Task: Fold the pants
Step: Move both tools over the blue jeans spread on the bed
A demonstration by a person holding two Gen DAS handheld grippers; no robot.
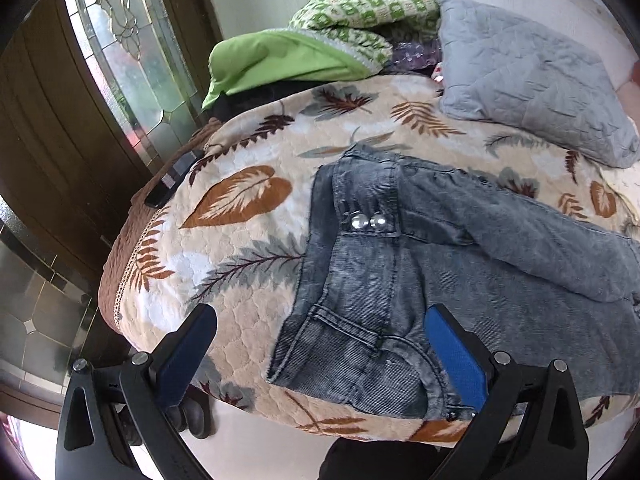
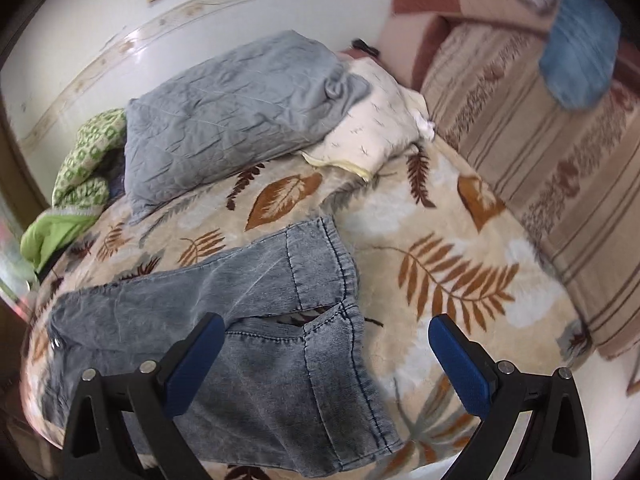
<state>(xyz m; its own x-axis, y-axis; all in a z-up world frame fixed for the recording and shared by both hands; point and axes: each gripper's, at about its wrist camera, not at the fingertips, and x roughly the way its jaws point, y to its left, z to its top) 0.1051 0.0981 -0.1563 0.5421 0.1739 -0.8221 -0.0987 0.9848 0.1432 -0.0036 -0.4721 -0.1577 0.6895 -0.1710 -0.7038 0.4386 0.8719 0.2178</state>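
We hold both grippers wide apart and gripping nothing above the bed. The left gripper hovers over the waist end of the jeans, its right pad over the pocket, two metal buttons at twelve o'clock from it. The right gripper hangs over the leg cuffs of the jeans. The jeans lie spread on the leaf blanket; a grey pillow sits at eleven o'clock.
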